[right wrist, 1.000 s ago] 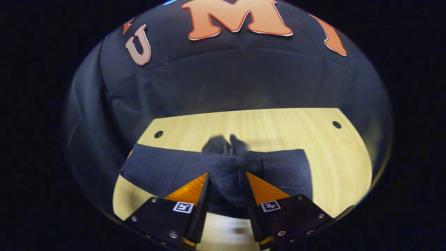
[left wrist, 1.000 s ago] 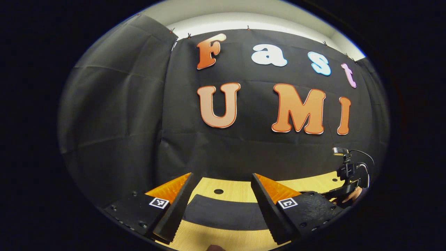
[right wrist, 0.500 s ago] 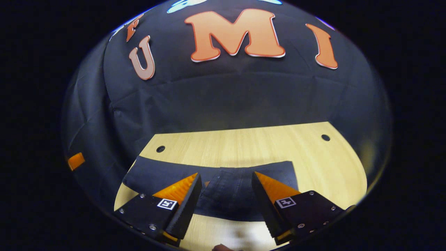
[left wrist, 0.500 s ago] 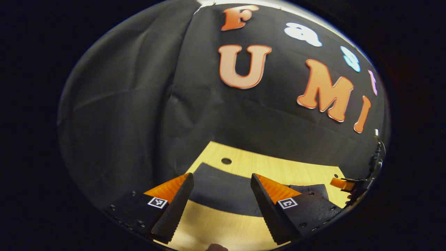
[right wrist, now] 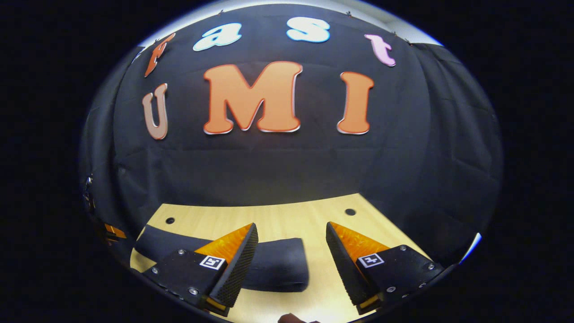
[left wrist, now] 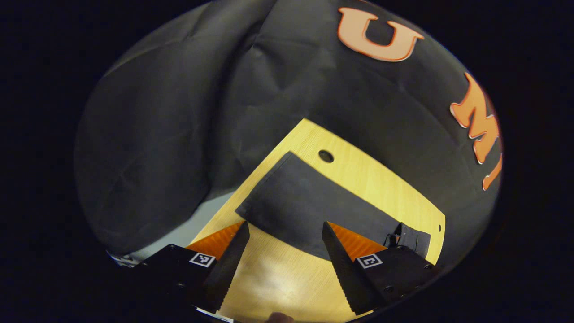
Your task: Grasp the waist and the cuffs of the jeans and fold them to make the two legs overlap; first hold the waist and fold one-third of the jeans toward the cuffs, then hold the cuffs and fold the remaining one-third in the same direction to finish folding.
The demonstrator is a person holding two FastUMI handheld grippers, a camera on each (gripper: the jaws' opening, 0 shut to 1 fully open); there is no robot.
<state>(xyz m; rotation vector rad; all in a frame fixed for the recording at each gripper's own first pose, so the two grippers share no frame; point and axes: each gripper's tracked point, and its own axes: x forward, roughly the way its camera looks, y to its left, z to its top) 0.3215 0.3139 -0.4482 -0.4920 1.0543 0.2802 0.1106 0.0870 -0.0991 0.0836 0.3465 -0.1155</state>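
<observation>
Above the wooden worktop (left wrist: 278, 278), the left tool (left wrist: 282, 244) hangs with fingers spread, gripping nothing. Just beyond, the dark jeans (left wrist: 309, 211) lie flat on it. Right tool (right wrist: 291, 249), likewise agape, hovers near their folded end (right wrist: 280, 264).

Colours noted
Jeans (left wrist: 305, 202) dark navy; table (left wrist: 372, 179) pale yellow woodgrain; fingers (right wrist: 233, 269) black, orange-backed, each with a black-and-white square marker
</observation>
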